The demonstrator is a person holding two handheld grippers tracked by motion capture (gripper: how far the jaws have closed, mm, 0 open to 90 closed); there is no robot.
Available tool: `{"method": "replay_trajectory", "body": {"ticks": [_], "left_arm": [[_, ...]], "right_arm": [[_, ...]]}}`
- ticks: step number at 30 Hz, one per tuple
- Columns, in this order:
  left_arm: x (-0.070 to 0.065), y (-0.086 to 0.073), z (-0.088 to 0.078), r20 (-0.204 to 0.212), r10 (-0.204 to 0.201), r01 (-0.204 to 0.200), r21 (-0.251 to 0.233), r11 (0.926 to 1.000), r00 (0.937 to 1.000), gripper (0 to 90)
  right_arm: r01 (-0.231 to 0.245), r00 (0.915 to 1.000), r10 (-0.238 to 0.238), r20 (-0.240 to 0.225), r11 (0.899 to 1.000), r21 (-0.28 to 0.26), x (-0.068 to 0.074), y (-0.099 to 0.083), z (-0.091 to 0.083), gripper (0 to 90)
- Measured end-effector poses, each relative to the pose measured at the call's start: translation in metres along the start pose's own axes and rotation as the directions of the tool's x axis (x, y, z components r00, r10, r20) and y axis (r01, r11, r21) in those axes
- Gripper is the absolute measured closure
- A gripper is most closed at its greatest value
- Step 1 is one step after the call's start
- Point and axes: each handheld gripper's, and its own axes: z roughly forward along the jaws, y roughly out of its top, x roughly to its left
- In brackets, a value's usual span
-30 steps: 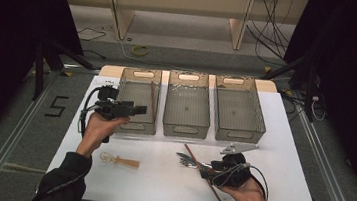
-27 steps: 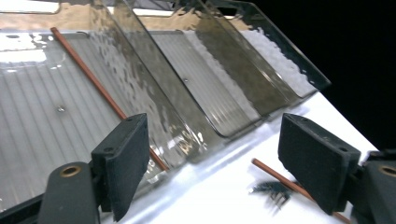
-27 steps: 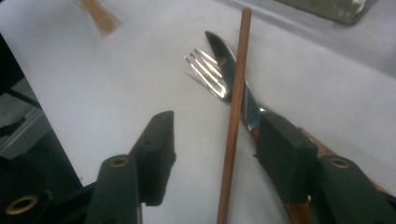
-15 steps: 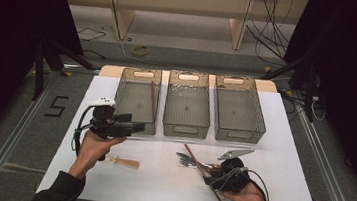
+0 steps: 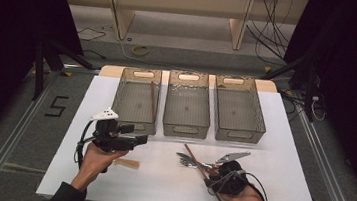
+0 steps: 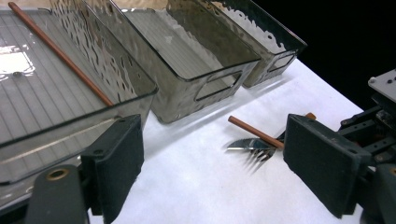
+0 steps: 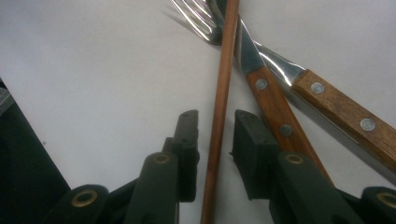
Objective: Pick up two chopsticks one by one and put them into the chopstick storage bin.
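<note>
R gripper (image 7: pixel 214 140) closing round thin brown chopstick (image 7: pixel 220 107), white table (image 5: pixel 157 189).
Jaws have just been narrowing; stick sits btwn pads, small gaps each side, not pinched yet. It crosses steel fork (image 7: pixel 196 16) & rivet-handled wooden knife (image 7: pixel 275 109). L gripper (image 6: pixel 210 163) wide open, empty, by ribbed smoky plastic bins (image 5: pixel 186 104). Floor mark "5" (image 5: pixel 57 106).

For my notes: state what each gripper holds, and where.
Left gripper: nothing, jaws open. Right gripper: jaws closing around the chopstick mid-length, not yet pressing it.
</note>
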Motion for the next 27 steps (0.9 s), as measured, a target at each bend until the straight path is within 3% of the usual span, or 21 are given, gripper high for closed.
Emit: {"method": "replay_trajectory", "body": {"ticks": [6, 19, 27], "left_arm": [[0.0022, -0.0067, 0.0009, -0.001, -0.014, 0.014, 0.011, 0.9998, 0.9999, 19.7], [0.001, -0.0097, 0.0026, 0.003, -0.013, 0.013, 0.018, 0.9998, 0.9999, 19.7], [0.0012, -0.0108, 0.0037, 0.008, -0.017, 0.017, 0.023, 0.9996, 0.9998, 20.0]], "right_arm": [[0.004, 0.9999, -0.005, 0.01, 1.0, 0.016, 0.0007, -0.0007, 0.0031, 72.8], [0.024, 0.9978, -0.026, 0.062, 0.999, 0.034, 0.0028, 0.0007, 0.0044, 84.1], [0.021, 0.9983, -0.022, 0.054, 0.999, 0.027, 0.0014, 0.0005, 0.004, 85.3]]}}
